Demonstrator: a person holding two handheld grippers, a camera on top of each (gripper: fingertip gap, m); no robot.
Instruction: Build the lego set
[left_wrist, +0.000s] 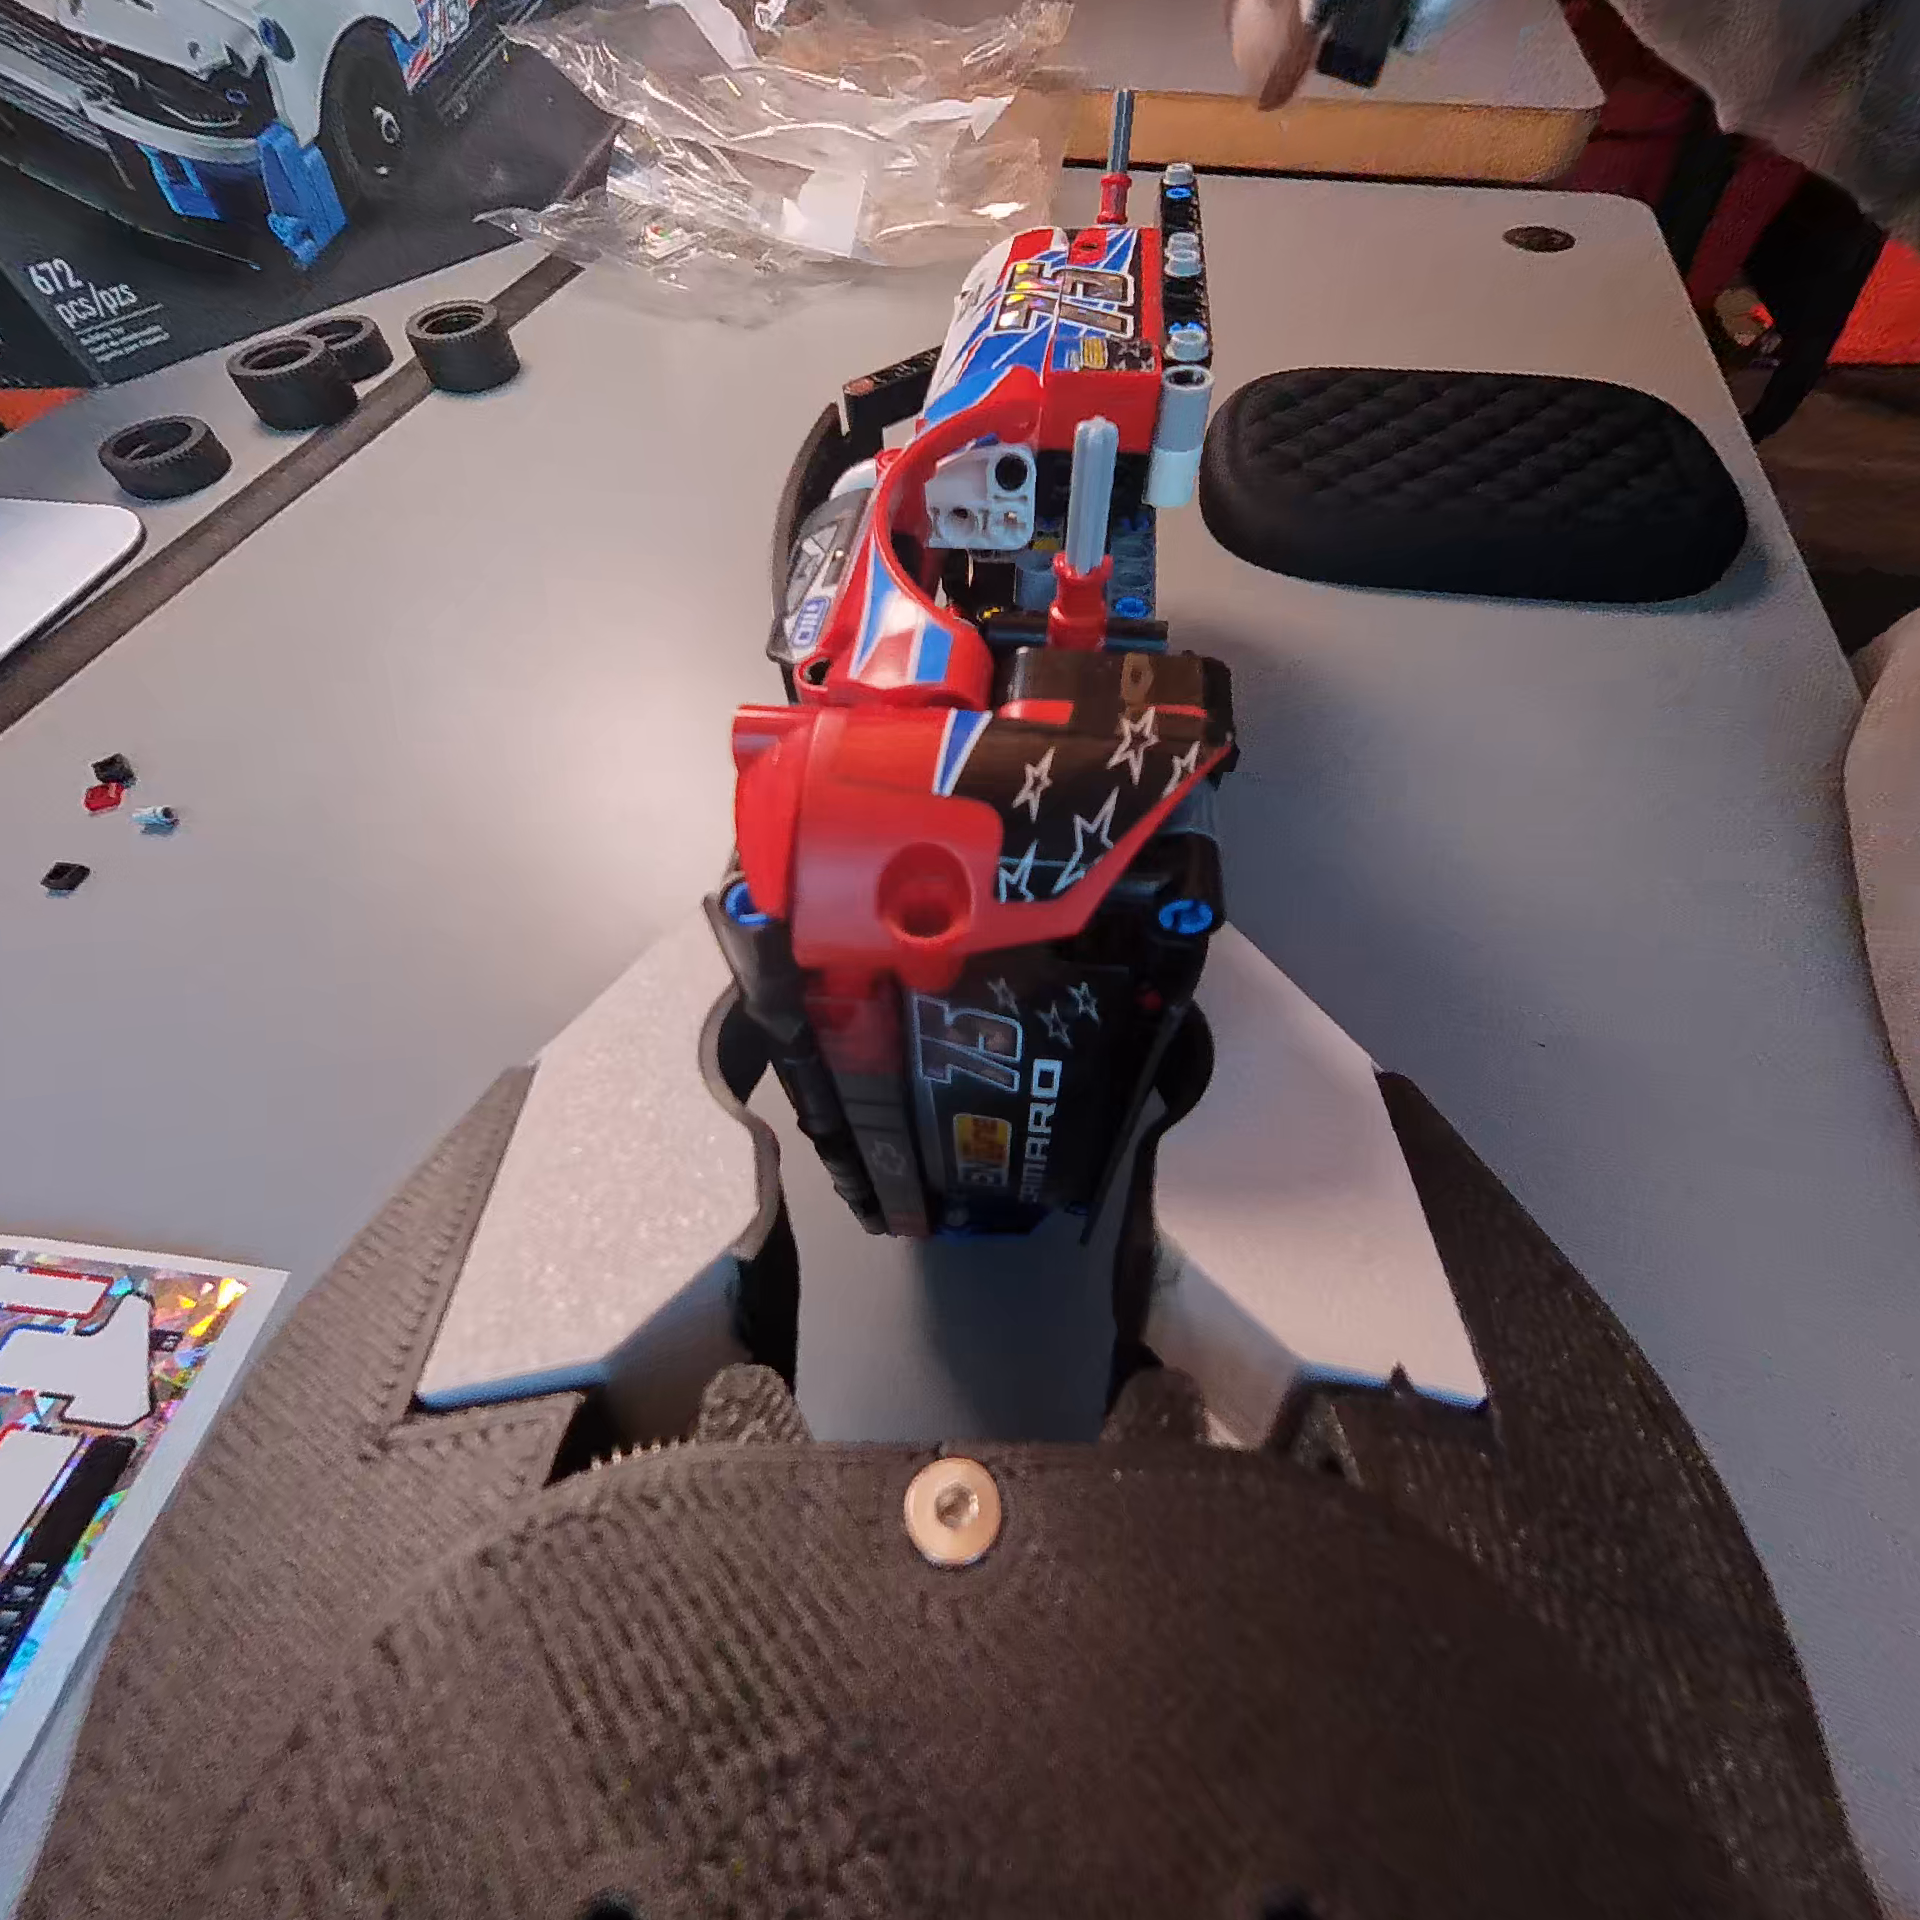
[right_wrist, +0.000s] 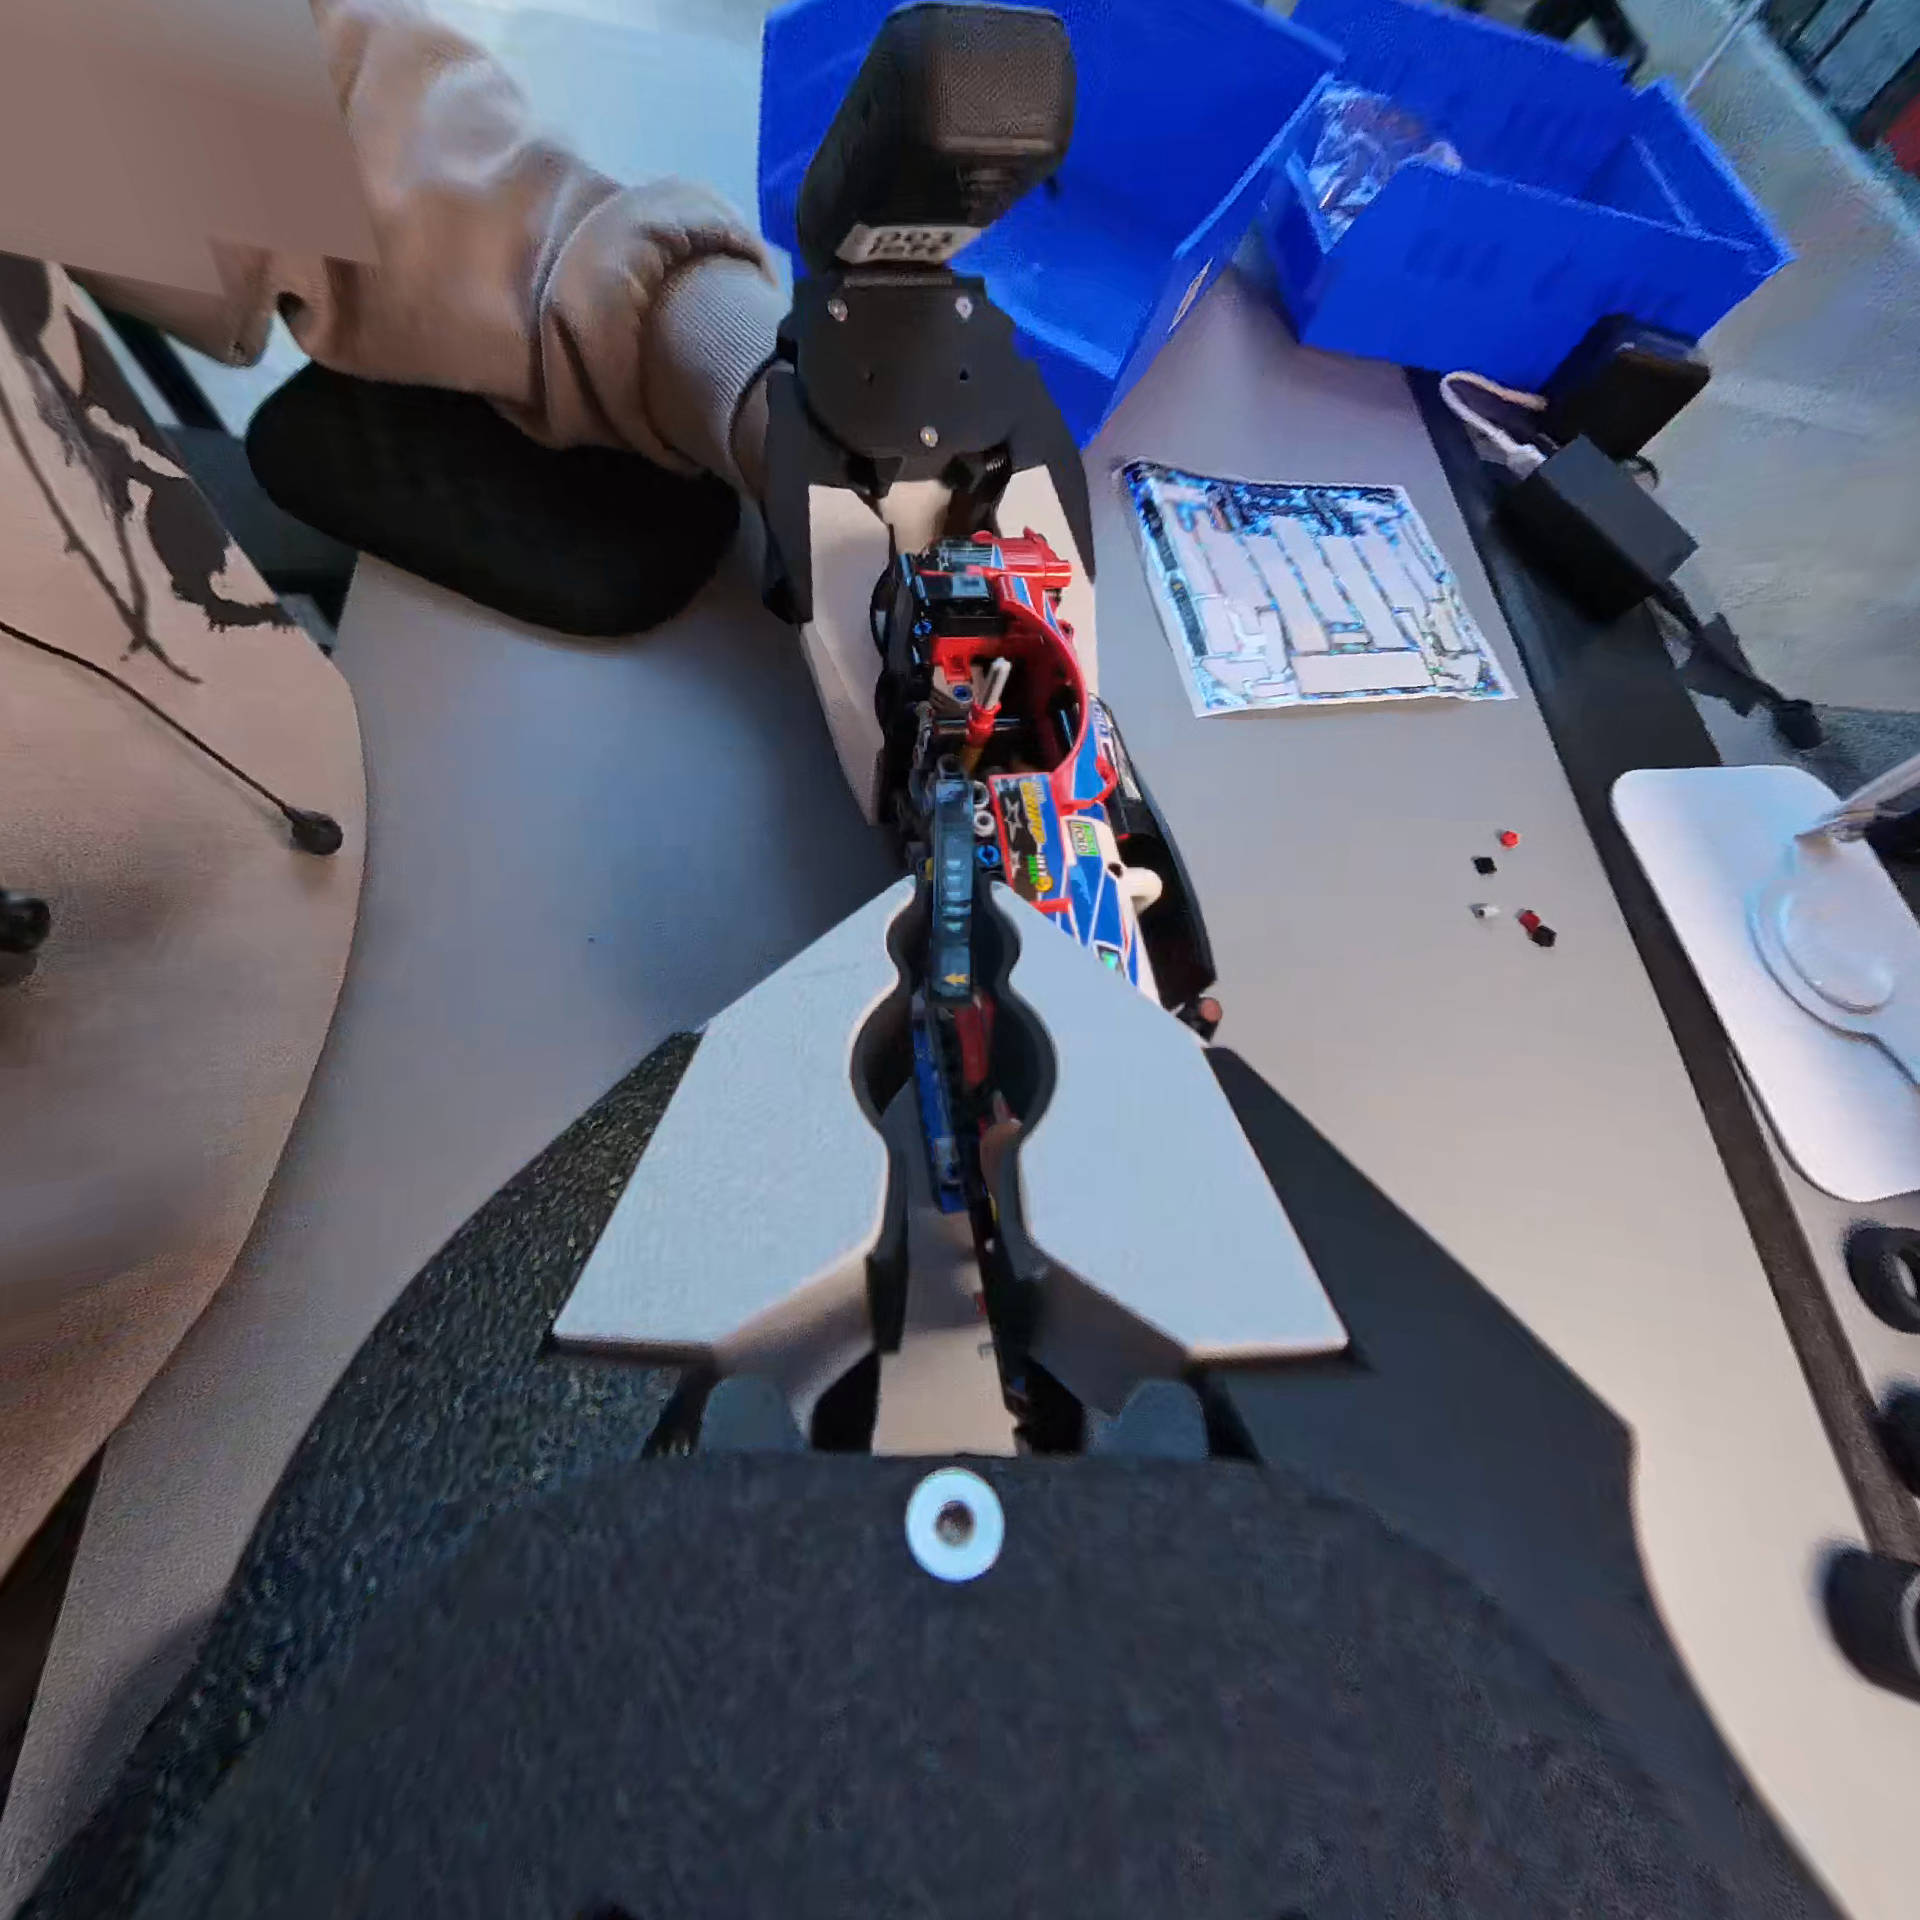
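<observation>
Jaws of both grippers, left gripper (left_wrist: 966, 1132) and right gripper (right_wrist: 951, 1049), clamp the glossy, stickered lego car (left_wrist: 997, 644).

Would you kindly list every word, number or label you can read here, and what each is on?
I leave writing unquoted; these things bear it.
Red, black and blue lego car body: sticker markings along its side.
Dark cardboard set box: white print.
Shiny holographic sticker sheet: too blurred.

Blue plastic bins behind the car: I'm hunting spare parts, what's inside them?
One blue plastic bin holds a crumpled clear plastic bag; its contents are unreadable. The left gripper hides part of the other.
</observation>
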